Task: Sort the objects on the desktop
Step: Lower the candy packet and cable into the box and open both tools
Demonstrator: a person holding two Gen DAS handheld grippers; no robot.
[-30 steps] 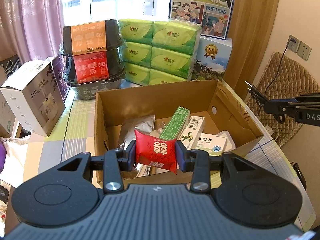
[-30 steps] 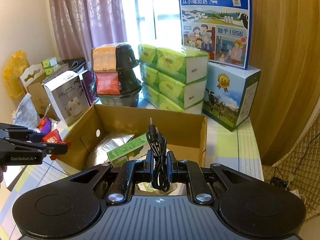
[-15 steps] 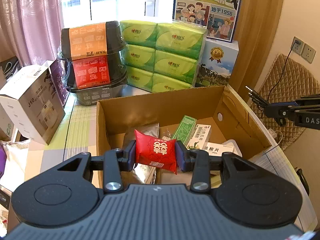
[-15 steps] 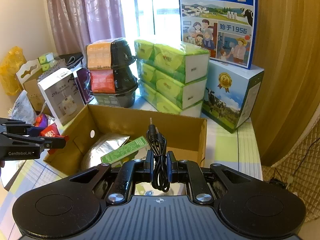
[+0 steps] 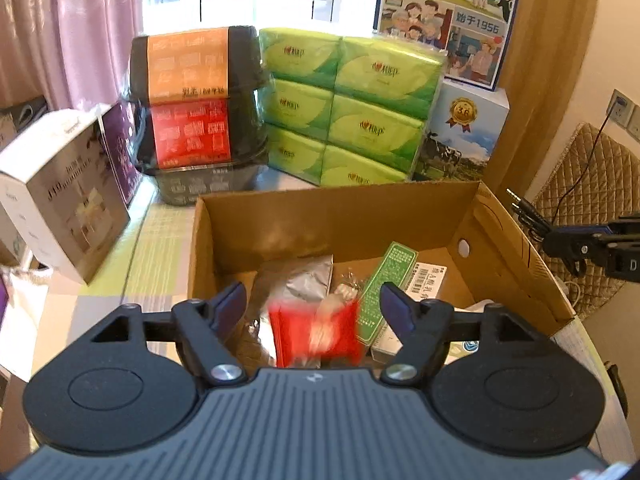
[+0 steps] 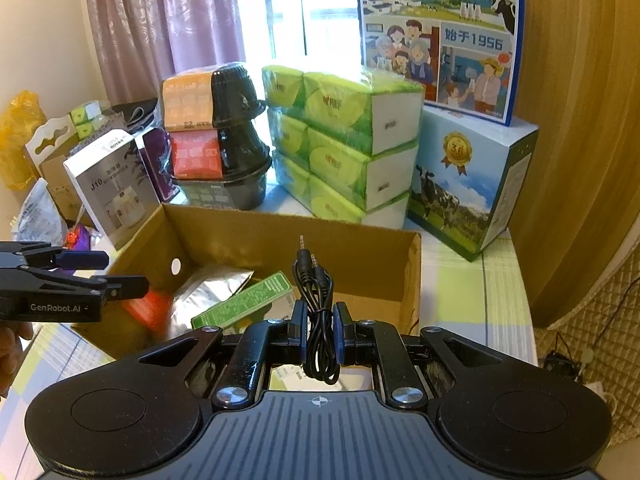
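Observation:
My left gripper (image 5: 314, 306) stands open above the near side of the cardboard box (image 5: 344, 216). A red packet (image 5: 316, 334), blurred by motion, is loose between and below its fingers, falling into the box. In the right wrist view the same packet (image 6: 150, 312) shows as a red blur under the left gripper (image 6: 116, 276). My right gripper (image 6: 320, 334) is shut on a coiled black audio cable (image 6: 316, 308), its plugs pointing up, over the box's right near corner. Inside the box lie a silver pouch (image 5: 298, 284), a green carton (image 5: 384, 288) and white medicine boxes (image 5: 430, 282).
Behind the box stand stacked black bowls with orange and red labels (image 5: 192, 120), green tissue packs (image 5: 344, 108) and milk cartons (image 5: 460, 132). A white appliance box (image 5: 60, 188) stands at the left. A quilted chair back (image 5: 588, 216) is at the right.
My left gripper has opened and let go of the red packet, which now drops toward the box. The right gripper still holds the cable and has hardly moved.

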